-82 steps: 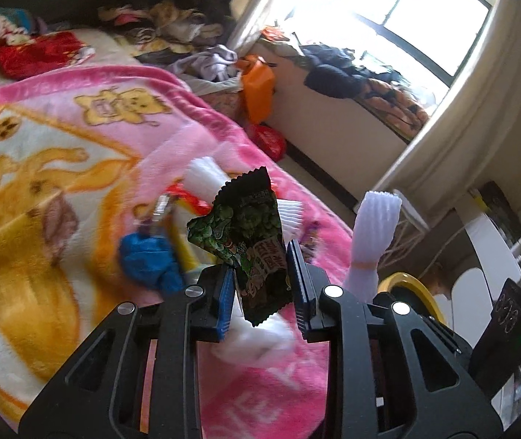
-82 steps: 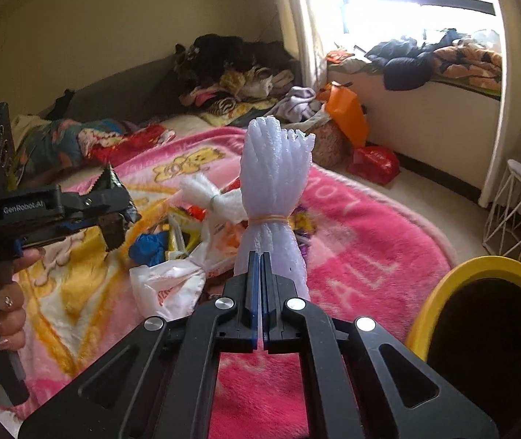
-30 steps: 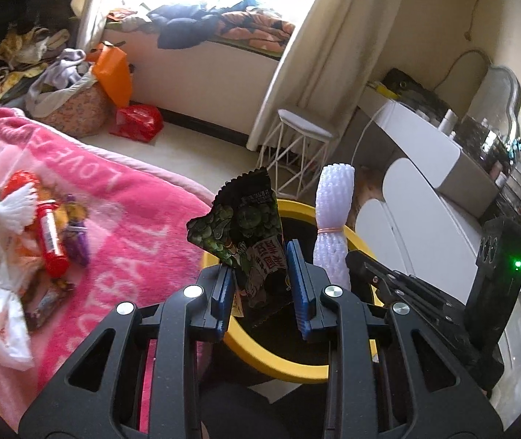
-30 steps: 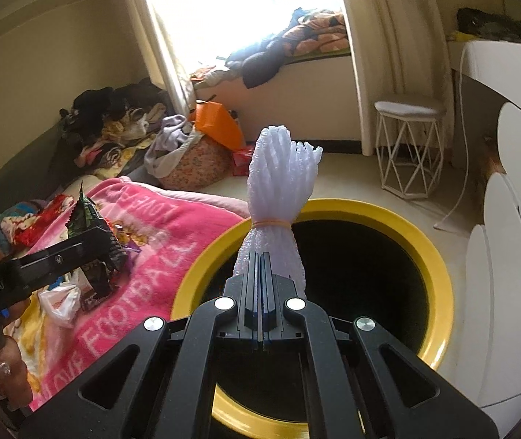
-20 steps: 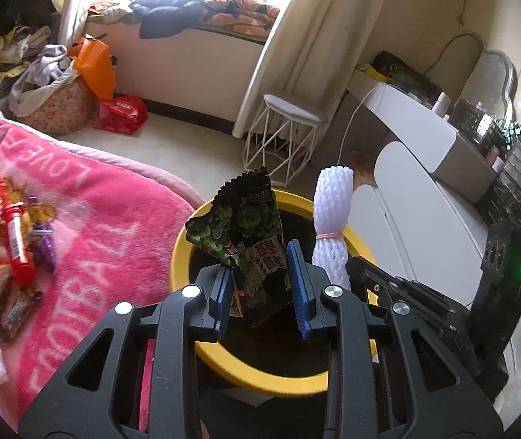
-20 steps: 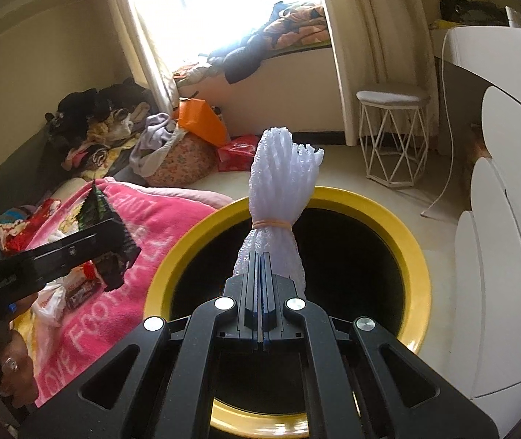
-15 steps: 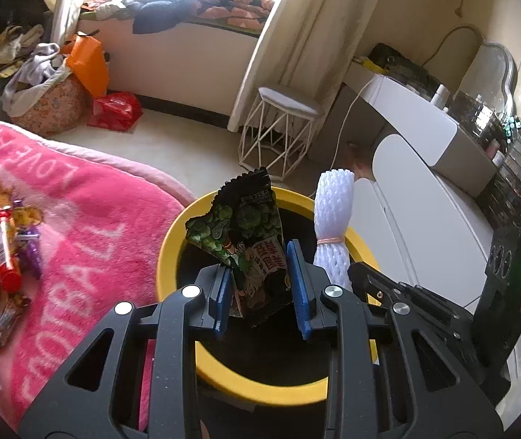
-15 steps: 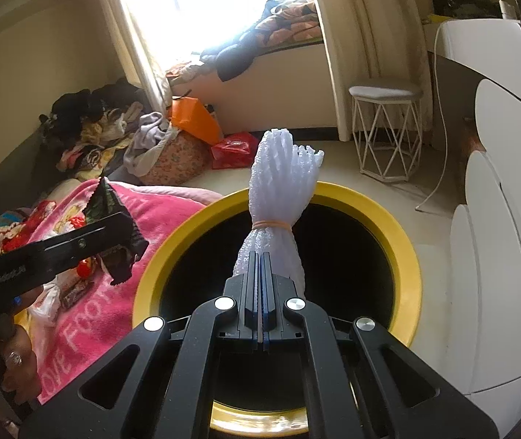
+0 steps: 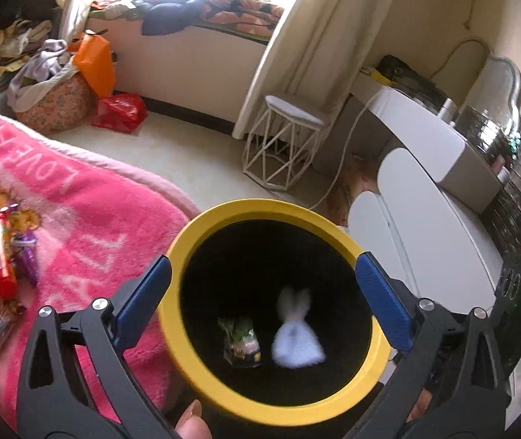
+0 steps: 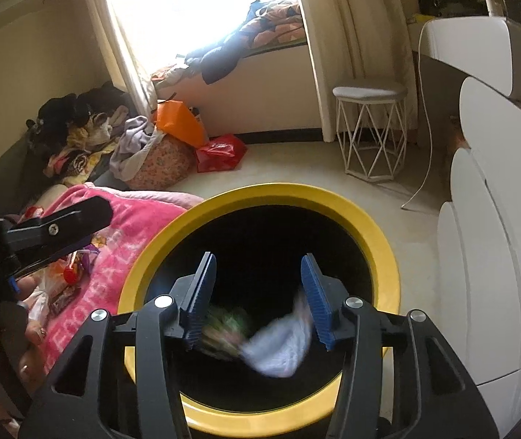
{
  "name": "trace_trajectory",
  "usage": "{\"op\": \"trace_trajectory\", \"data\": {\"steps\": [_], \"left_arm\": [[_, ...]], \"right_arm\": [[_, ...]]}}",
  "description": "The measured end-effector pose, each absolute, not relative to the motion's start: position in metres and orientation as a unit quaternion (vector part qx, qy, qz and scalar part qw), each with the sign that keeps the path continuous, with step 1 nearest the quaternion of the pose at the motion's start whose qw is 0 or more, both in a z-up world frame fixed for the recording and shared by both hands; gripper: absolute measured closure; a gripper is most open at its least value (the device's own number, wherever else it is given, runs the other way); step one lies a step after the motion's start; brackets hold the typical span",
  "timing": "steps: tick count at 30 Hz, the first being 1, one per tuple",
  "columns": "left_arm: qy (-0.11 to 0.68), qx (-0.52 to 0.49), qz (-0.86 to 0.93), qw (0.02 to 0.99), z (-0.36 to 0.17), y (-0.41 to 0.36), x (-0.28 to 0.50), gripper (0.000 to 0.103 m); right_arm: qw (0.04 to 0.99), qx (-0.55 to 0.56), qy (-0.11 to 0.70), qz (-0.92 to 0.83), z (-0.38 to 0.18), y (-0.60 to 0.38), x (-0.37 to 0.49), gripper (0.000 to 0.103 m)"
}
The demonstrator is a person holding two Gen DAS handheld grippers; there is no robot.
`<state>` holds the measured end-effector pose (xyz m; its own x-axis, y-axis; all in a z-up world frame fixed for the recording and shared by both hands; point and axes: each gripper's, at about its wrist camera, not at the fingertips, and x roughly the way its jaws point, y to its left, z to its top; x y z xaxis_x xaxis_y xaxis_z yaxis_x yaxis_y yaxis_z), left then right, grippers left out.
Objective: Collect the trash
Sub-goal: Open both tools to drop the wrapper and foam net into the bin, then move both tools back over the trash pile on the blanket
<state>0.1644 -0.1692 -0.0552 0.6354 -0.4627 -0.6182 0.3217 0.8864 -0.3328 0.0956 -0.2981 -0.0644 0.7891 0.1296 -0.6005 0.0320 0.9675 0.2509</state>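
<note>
a: where do things stand with the trash?

b: both tools are over the yellow-rimmed bin (image 9: 201, 234). the left gripper (image 9: 262, 305) has its blue pads spread wide apart with nothing between them, and the right gripper (image 10: 258, 301) is also parted and empty.

a: and the pieces themselves?

b: inside the bin's dark interior. the green snack wrapper (image 9: 240, 340) and the white foam net (image 9: 295, 334) show side by side toward the near wall of the bin, both blurred, so i can't tell whether they are lying on the bottom or in the air. from the right wrist they appear as smears just beyond the pads, the wrapper (image 10: 225, 331) to the left of the foam net (image 10: 282, 340).

a: so is the job done?

b: i'd say not. more litter lies on the pink blanket (image 9: 88, 219), at its left edge in the left wrist view: a red tube (image 9: 0, 256), a purple wrapper (image 9: 26, 256) just beside it, a brown packet (image 9: 2, 323) nearer the camera, and pale plastic cut off by the frame. two items look binned; that cluster is left.

a: any snag ahead?

b: the leftovers lie close together, so picking one cleanly could be fiddly.
</note>
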Motion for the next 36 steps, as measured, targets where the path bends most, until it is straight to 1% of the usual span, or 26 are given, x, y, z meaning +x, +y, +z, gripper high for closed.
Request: {"op": "trace_trajectory", "data": {"steps": [9, 16, 19, 36], "left_arm": [[0.349, -0.103, -0.173, 0.915, -0.047, -0.129, 0.144, 0.01], [0.326, -0.108, -0.14, 0.929, -0.034, -0.098, 0.134, 0.01], [0.318, -0.119, -0.128, 0.932, -0.029, -0.084, 0.131, 0.01], [0.29, -0.154, -0.064, 0.942, -0.017, -0.016, 0.123, 0.01]], "right_arm": [[0.942, 0.115, 0.312, 0.041, -0.055, -0.278, 0.093, 0.046], [0.944, 0.092, 0.306, 0.08, -0.046, -0.245, 0.095, 0.044], [0.944, 0.085, 0.302, 0.097, -0.041, -0.229, 0.095, 0.041], [0.936, 0.037, 0.299, 0.183, -0.026, -0.147, 0.101, 0.035]]}}
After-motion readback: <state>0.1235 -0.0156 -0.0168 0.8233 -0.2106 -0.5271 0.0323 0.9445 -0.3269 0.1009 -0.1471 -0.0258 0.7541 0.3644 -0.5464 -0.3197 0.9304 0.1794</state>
